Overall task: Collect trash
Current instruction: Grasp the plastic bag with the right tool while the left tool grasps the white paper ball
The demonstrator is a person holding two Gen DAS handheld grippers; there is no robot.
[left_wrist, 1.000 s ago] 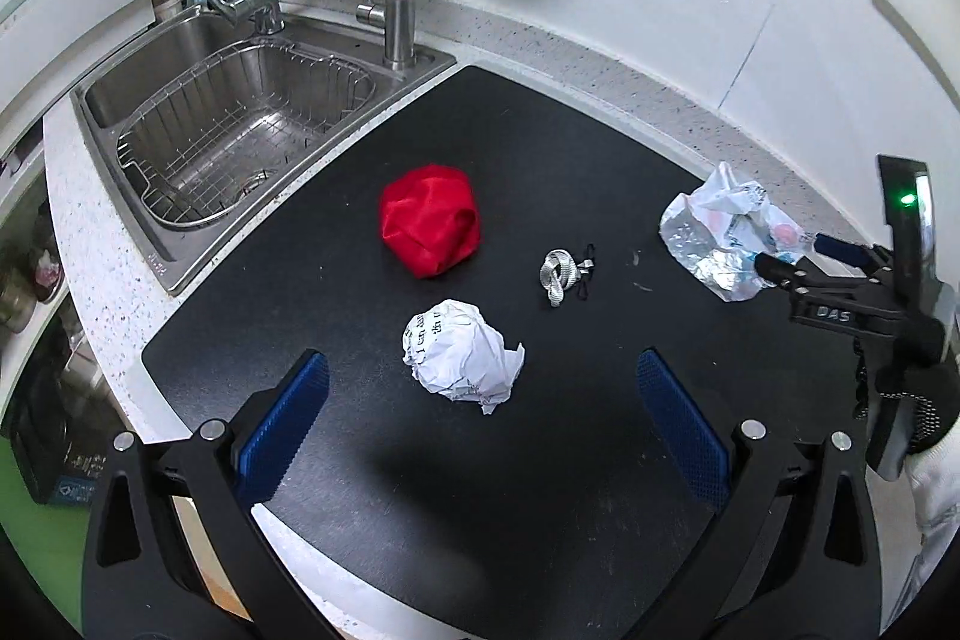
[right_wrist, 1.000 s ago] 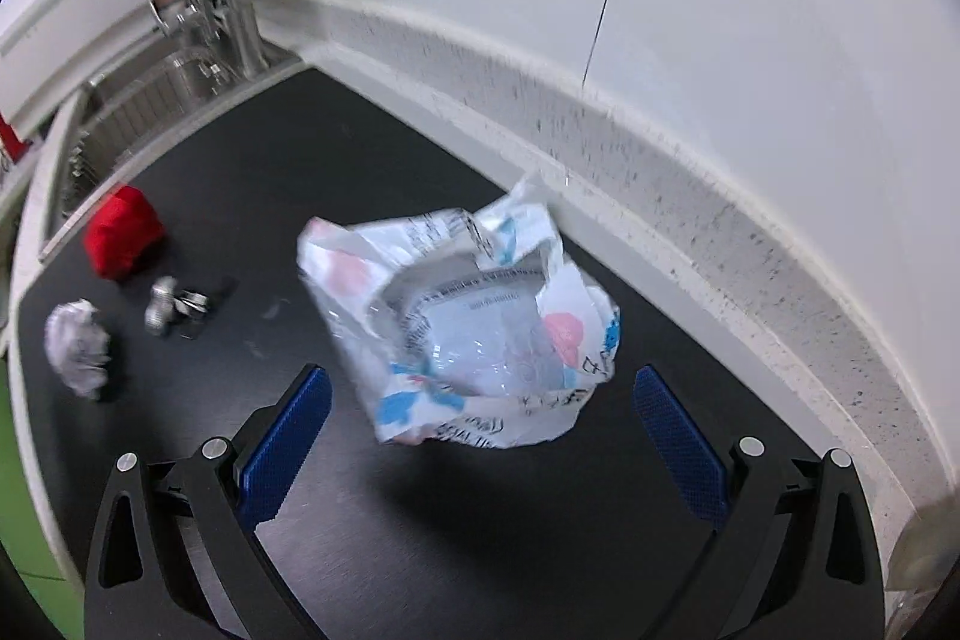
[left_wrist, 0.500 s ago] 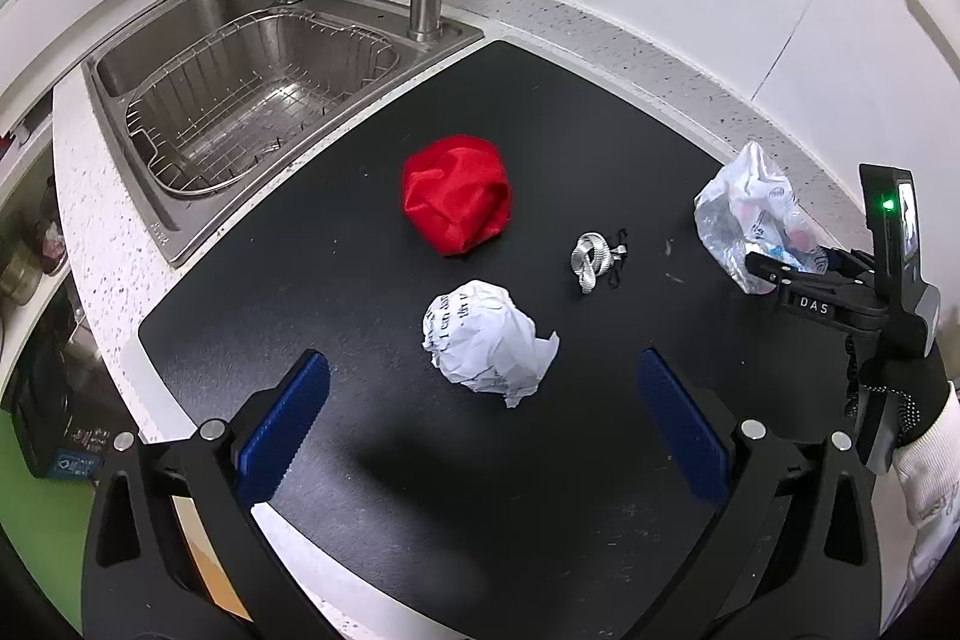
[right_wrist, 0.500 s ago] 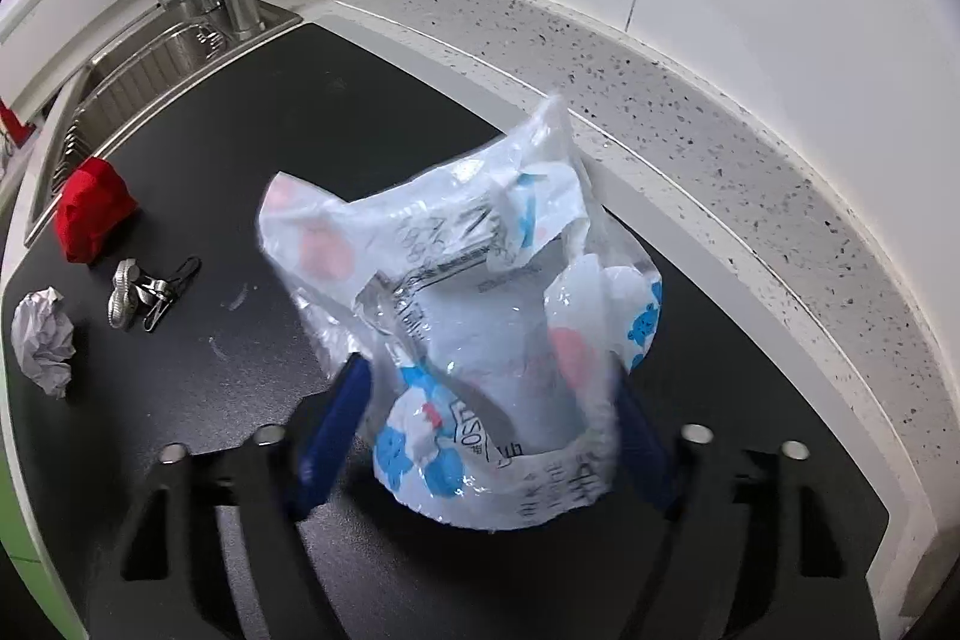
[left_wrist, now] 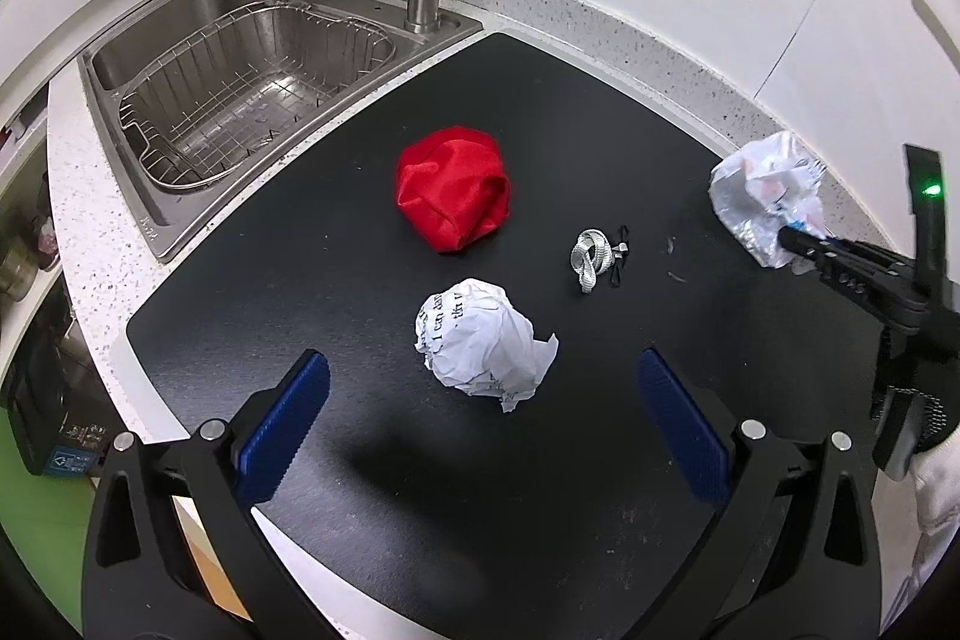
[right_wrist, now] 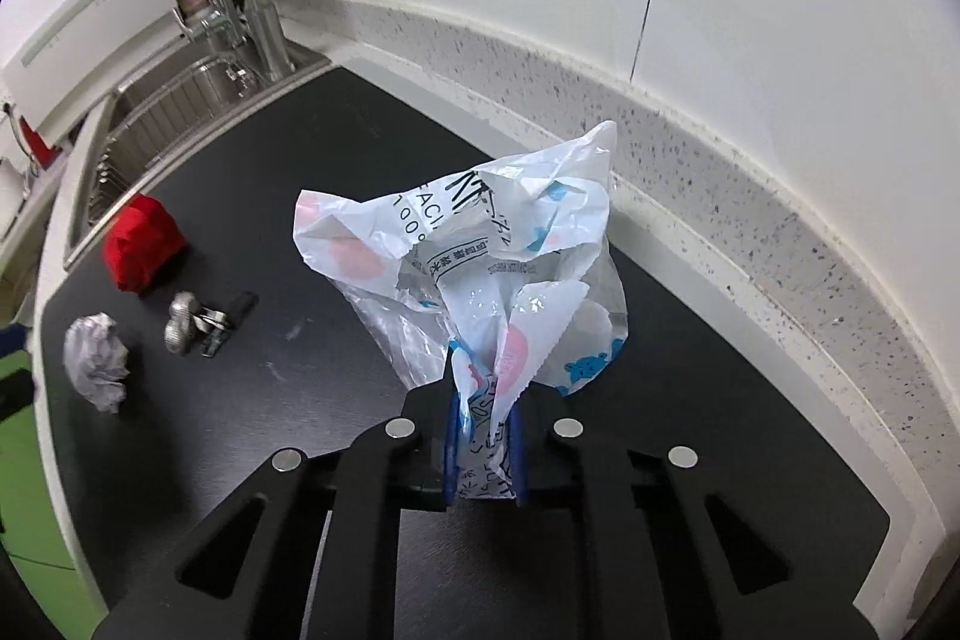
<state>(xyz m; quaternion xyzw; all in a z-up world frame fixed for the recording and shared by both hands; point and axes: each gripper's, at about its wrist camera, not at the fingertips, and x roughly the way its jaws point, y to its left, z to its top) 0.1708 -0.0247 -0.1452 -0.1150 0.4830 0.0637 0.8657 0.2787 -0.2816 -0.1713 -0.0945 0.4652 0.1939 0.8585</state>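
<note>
— Fingers [right_wrist: 515,445]?
— Right gripper [right_wrist: 483,451] has just clamped on the crumpled plastic wrapper [right_wrist: 480,274], over the black mat [right_wrist: 690,340]; left gripper [left_wrist: 480,418] gapes empty.
— Wrapper's axis?
— Standing upward, away from the jaws.

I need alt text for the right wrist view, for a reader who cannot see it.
The right tongs have just closed on a crumpled printed plastic bag over a black countertop mat. Farther left on the mat lie a red cloth bundle, a small metal clip and a crumpled paper ball, with a steel sink beyond.
</note>
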